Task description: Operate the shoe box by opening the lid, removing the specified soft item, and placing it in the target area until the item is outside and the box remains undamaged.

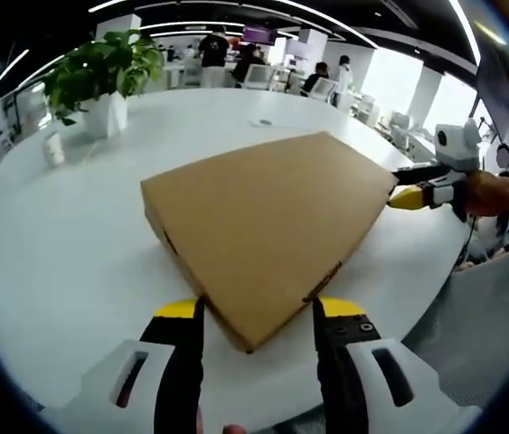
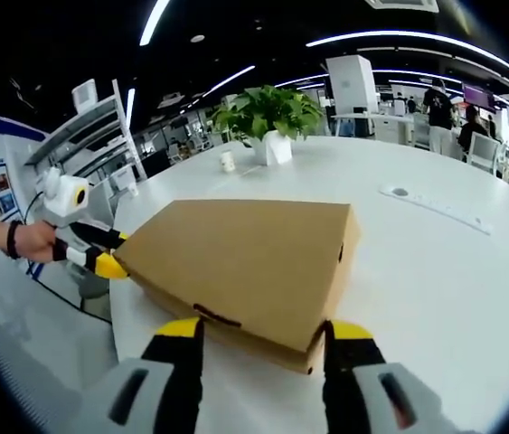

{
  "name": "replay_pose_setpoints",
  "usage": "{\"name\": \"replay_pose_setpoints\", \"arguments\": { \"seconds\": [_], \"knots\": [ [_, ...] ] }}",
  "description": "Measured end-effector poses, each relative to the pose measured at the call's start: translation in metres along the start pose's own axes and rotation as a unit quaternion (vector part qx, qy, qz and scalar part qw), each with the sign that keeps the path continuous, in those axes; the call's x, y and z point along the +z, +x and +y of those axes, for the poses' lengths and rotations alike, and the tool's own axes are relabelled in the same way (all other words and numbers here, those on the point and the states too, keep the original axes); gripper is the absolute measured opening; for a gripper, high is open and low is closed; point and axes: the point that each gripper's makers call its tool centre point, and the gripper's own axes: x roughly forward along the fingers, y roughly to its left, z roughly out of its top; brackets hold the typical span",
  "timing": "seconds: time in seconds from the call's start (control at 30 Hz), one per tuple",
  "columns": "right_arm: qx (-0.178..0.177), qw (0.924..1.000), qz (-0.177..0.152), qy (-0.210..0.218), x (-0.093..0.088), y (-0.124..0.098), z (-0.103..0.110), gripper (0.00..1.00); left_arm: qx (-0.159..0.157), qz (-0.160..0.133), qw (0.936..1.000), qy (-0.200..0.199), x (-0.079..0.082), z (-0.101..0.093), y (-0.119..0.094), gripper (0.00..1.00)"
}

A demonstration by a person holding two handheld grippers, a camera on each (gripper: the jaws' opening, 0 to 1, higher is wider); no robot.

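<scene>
plain brown cardboard shoe box [image 1: 268, 221], lid closed

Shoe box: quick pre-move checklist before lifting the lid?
1. Lid state: cardboard shoe box lies closed on the white table. ok.
2. Left gripper: open jaws straddle one box corner. ok.
3. Right gripper: open jaws straddle the opposite corner. ok.
4. Firm grip on lid rather than base: cannot tell.
5. Box damage: no dents or tears on visible faces. ok.
6. Clearance: potted plant and small cup stand well apart from the box. ok.
</scene>
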Motion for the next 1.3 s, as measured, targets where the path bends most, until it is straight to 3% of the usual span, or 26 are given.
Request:
{"name": "replay_pose_setpoints", "arguments": {
  "seconds": [0.93,1.3],
  "knots": [
    [-0.004,0.9999,-0.012,0.006,0.014,-0.010,0.003,0.45,0.014,-0.039,0.9990,0.016,0.024,0.006,-0.022,0.43],
    [-0.008,0.9998,-0.019,0.004,0.022,-0.014,0.003,0.44,0.017,-0.050,0.9976,0.044,0.033,0.006,-0.029,0.41]
  ]
}}
